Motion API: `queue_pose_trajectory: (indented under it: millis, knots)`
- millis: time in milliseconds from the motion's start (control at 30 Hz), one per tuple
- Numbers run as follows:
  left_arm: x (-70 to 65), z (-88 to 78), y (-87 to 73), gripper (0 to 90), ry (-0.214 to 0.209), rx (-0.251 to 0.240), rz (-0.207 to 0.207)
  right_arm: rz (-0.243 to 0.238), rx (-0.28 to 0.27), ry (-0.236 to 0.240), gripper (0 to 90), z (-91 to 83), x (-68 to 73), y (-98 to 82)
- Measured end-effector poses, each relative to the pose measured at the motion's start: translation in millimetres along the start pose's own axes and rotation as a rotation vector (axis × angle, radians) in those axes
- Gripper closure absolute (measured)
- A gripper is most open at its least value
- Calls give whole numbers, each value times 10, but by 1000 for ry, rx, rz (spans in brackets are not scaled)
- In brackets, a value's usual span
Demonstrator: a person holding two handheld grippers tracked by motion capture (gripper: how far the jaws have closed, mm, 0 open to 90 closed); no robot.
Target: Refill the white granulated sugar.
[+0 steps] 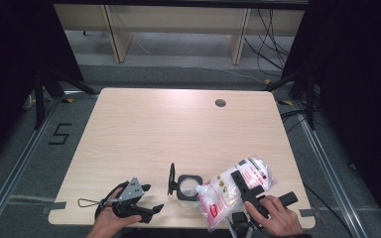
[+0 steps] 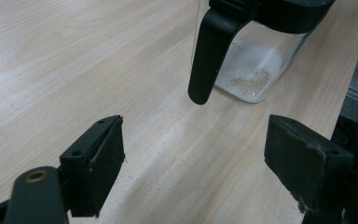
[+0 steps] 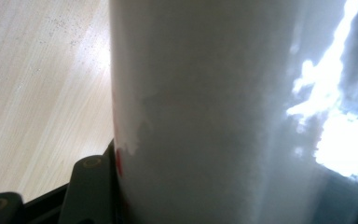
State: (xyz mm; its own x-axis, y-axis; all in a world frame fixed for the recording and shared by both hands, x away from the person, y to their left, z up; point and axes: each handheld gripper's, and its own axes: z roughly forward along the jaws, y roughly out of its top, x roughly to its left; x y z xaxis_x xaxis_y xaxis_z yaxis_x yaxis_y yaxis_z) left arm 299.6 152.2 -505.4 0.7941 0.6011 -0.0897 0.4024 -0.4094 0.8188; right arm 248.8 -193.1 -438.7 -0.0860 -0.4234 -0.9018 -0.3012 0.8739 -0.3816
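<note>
A clear square jar [image 1: 188,186] with a black rim stands near the table's front edge, its black lid [image 1: 171,178] flipped up at its left. In the left gripper view the jar [image 2: 254,70] holds a little white grain at its bottom, and a black flap [image 2: 209,56] hangs down its side. My left gripper [image 1: 154,198] lies low on the table left of the jar, open and empty [image 2: 193,158]. My right gripper [image 1: 240,178] is shut on a plastic bag of white grain [image 1: 218,194], tilted with its lower end by the jar's mouth. The bag [image 3: 205,112] looms right in front of the right gripper view's camera.
The pale wooden table [image 1: 178,129] has a round cable hole [image 1: 221,103] at the far right. A thin cord loop [image 1: 87,202] trails left of my left hand. Dark curtains and stands flank the table; cables lie on the floor at the right.
</note>
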Motion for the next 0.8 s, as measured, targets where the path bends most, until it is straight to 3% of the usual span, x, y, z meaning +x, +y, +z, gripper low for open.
queue_pose_trajectory:
  millis: [167,267,367,800]
  knots:
    - [3,2,1,193,-2,1,5,-2,3,-3,431,1,1,-4]
    - [-5,5,-2,193,0,0,-9,23,19,5,431,-11,22,-7]
    - [2,3,-1,194,-2,0,5,19,15,0,431,-10,15,-3]
    - [0,3,-1,193,-1,1,-2,23,12,6,433,-5,26,-6]
